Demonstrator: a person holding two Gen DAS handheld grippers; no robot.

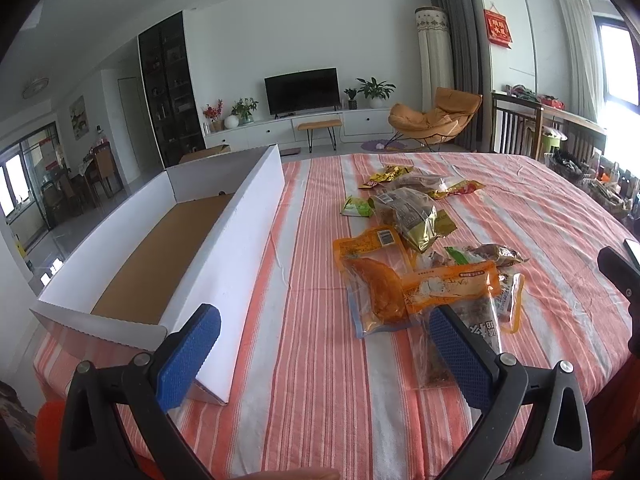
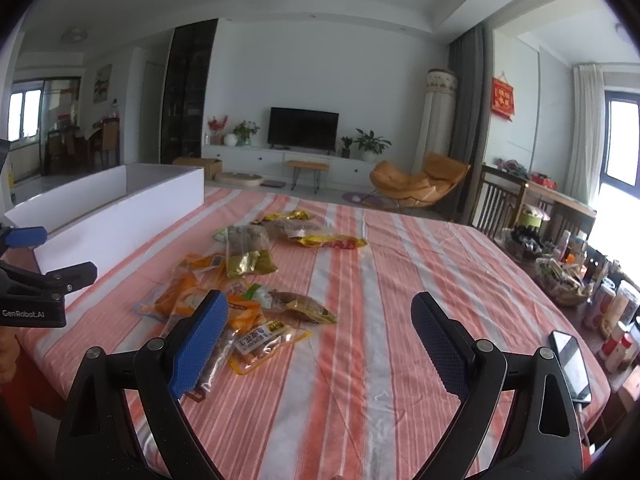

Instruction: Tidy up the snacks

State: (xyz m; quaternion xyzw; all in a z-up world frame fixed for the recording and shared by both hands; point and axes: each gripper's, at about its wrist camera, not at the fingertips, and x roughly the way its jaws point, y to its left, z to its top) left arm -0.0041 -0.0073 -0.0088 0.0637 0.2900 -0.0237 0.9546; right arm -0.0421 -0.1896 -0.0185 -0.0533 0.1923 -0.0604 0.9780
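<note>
Several snack packets (image 1: 404, 236) lie scattered on the striped tablecloth (image 1: 320, 400), among them an orange pouch (image 1: 372, 280) and a gold-and-clear bag (image 1: 412, 216). A long white cardboard box (image 1: 236, 248) with a brown floor stands open at the left. My left gripper (image 1: 324, 316) hovers open above the cloth between the box and the packets, holding nothing. In the right wrist view my right gripper (image 2: 320, 308) is open and empty just right of the nearest packets (image 2: 256, 340). The left gripper (image 2: 36, 268) shows at that view's left edge, by the box (image 2: 120, 216).
A phone (image 2: 570, 364) lies near the table's right edge. Baskets and bottles (image 2: 568, 276) crowd a side table to the right. Beyond the table's far edge is a living room with a TV (image 1: 302, 89) and an orange chair (image 1: 436, 120).
</note>
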